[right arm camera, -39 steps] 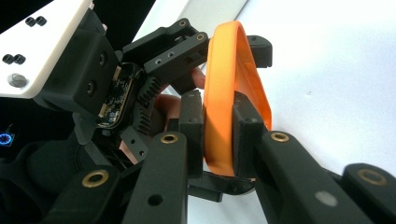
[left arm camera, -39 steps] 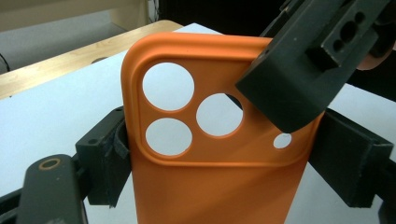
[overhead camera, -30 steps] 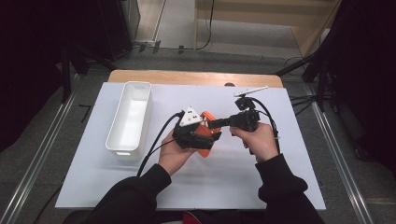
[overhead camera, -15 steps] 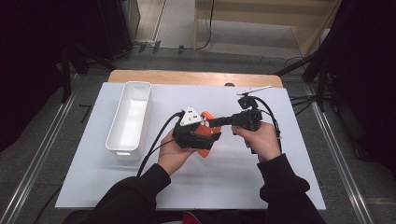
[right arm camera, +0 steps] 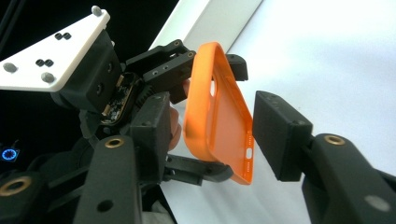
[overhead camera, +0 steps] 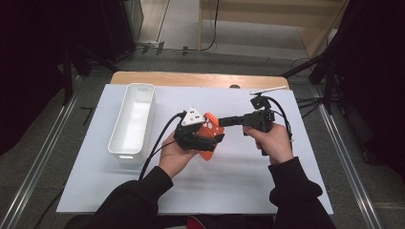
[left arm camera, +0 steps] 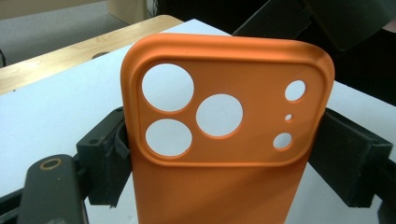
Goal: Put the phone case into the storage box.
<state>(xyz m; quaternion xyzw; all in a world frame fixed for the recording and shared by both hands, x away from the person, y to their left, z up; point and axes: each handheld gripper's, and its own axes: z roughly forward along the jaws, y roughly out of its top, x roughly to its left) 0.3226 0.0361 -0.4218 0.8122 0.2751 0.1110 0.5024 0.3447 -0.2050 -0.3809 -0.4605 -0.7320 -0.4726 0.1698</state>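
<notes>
An orange phone case (overhead camera: 210,132) with round camera cut-outs is held above the white table top (overhead camera: 239,191). My left gripper (left arm camera: 224,163) is shut on it, its black pads (left arm camera: 108,158) pressing on the two long edges. In the high view the left gripper (overhead camera: 205,140) sits mid-table in the person's left hand. My right gripper (right arm camera: 217,135) points at it from the right, and its jaws have just been opening. The case (right arm camera: 219,116) stands between them with a gap to the right pad (right arm camera: 280,135). The right gripper (overhead camera: 224,121) faces left.
A long white bin (overhead camera: 131,119) stands at the left of the table top. A thin white strip (overhead camera: 267,89) lies near the far right edge. A wooden table edge (overhead camera: 191,78) runs along the back. Black cables trail from both grippers.
Both hands and the case stay about where they were. The right gripper's jaws look slightly wider around the case's end.
</notes>
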